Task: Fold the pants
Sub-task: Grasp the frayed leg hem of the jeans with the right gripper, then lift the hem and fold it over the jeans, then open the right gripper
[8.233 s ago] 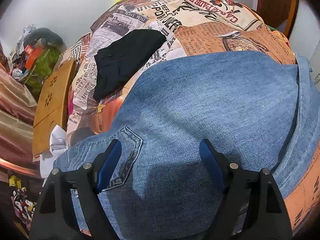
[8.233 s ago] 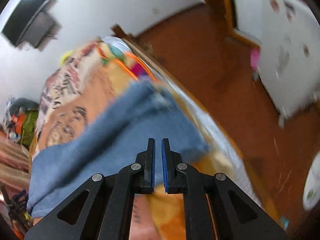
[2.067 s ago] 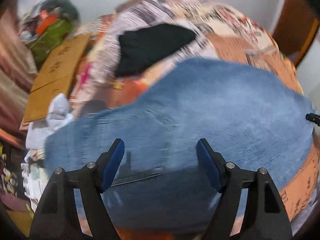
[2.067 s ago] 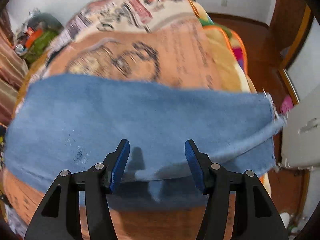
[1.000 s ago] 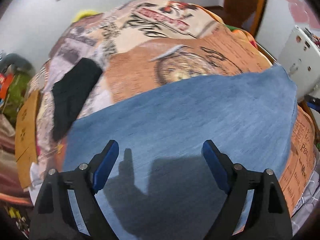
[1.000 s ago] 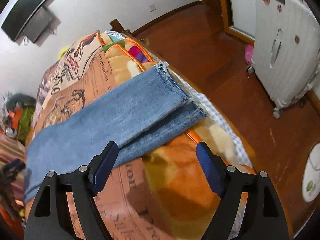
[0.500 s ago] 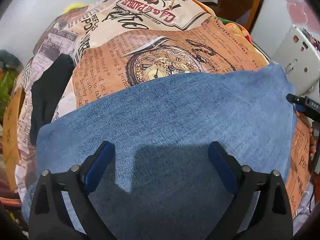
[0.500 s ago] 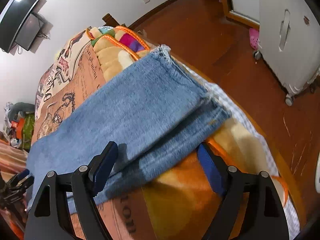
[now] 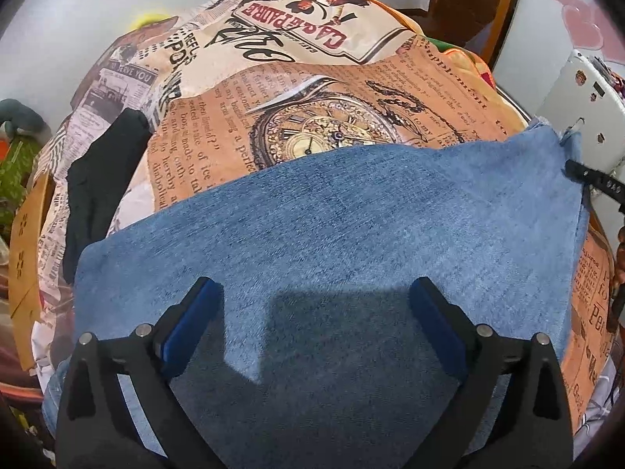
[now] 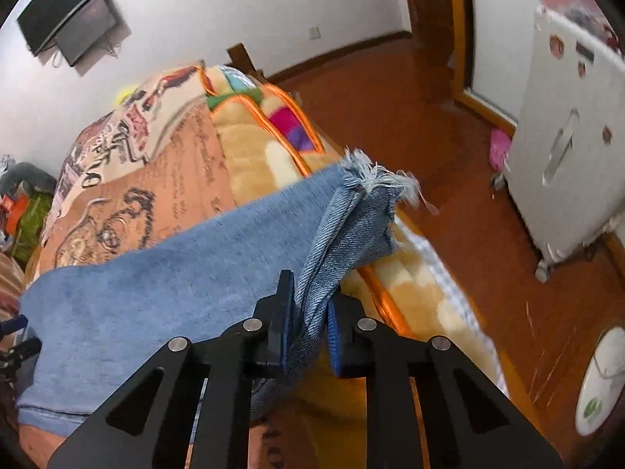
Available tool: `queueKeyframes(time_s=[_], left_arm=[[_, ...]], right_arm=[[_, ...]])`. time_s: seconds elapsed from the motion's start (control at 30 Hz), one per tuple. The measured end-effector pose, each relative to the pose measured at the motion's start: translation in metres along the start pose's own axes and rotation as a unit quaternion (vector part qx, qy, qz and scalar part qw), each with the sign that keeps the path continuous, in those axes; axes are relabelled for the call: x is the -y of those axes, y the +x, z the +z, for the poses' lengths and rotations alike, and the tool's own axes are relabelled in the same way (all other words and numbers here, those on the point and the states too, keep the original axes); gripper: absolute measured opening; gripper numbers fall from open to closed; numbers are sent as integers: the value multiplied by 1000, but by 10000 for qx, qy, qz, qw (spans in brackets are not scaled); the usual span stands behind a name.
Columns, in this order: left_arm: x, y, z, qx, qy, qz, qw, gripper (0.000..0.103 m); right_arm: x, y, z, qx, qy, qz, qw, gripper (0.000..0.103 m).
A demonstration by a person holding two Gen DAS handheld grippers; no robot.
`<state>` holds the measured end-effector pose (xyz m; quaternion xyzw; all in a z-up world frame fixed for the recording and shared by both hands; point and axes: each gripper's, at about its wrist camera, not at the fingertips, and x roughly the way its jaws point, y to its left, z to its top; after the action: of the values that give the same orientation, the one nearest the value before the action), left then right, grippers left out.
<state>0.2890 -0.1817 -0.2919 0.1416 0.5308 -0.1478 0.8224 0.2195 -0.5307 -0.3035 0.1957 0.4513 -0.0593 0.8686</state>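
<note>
Jeans (image 9: 351,234) lie folded lengthwise across the bed (image 9: 297,78), on the printed blanket. My left gripper (image 9: 316,312) hangs over the denim, jaws spread wide, nothing between them. Only the right wrist view shows the grab: right gripper (image 10: 308,324) is closing, pads pinching the frayed hem end at the bed's edge, cloth bunched and lifted. Left view alone shows a black garment (image 9: 97,179) beside the jeans.
</note>
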Motion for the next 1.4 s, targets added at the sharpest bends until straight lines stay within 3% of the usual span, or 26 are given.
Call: queueKeyframes(time_s=[0.1, 0.4, 0.63, 0.8, 1.03, 1.23, 1.4], left_arm=[[-2, -10, -4, 84, -36, 42, 9999, 100], [-33, -79, -13, 873, -421, 55, 9953, 100], [-68, -132, -30, 1461, -671, 49, 9870, 100], [-91, -155, -56, 1741, -842, 72, 9811, 100], [-118, -166, -92, 1851, -910, 381, 9777, 100], [-139, -161, -112, 1691, -1205, 436, 9772, 100], [-150, -151, -122, 1481, -1469, 378, 9773, 100]], right_arm=[[-5, -18, 8, 196, -34, 87, 9998, 11], [-58, -88, 29, 936, -617, 362, 9930, 9], [-129, -149, 38, 1552, -1310, 854, 9754, 9], [-182, -165, 32, 1629, -1715, 1271, 9633, 9], [-259, -141, 0, 1162, -2228, 1910, 9489, 9], [-311, -83, -64, 120, -2835, 2264, 9318, 9], [-326, -43, -109, -668, -3191, 2178, 9199, 12]])
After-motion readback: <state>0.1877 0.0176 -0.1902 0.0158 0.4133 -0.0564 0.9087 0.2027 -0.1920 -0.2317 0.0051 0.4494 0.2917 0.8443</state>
